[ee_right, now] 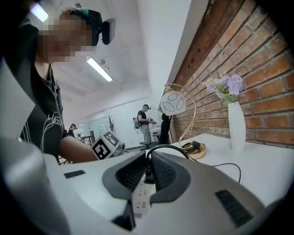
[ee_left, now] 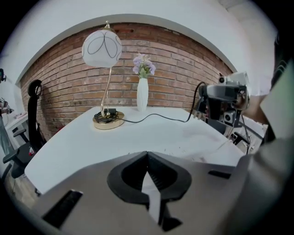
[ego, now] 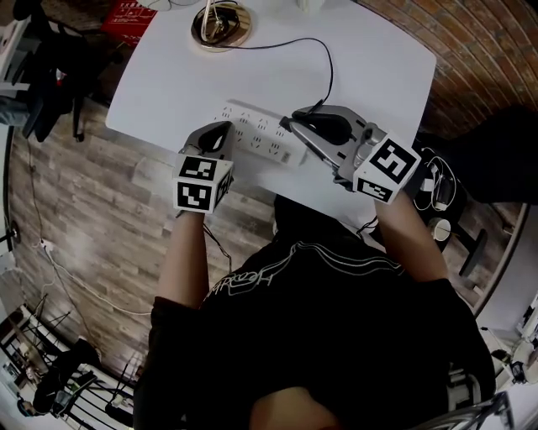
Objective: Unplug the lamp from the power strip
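Note:
A white power strip [ego: 262, 139] lies on the white table [ego: 168, 76] near its front edge. The lamp's gold base [ego: 220, 25] stands at the back, and its black cord [ego: 329, 63] curves down to a black plug [ego: 304, 113] at the strip's right part. My right gripper [ego: 294, 124] is shut on that plug [ee_right: 149, 174], with the cord [ee_right: 166, 148] looping up out of the jaws and the strip [ee_right: 143, 196] below. My left gripper [ego: 220, 133] rests on the strip's left end, jaws shut tip to tip [ee_left: 147, 156]. The lamp's globe [ee_left: 102, 48] shows beyond.
A white vase with flowers [ee_left: 142, 92] stands at the back by the brick wall [ee_left: 174, 69]. An office chair [ee_left: 32, 119] is at the table's left. Cables lie on the wooden floor [ego: 59, 269]. People stand far off in the room [ee_right: 144, 121].

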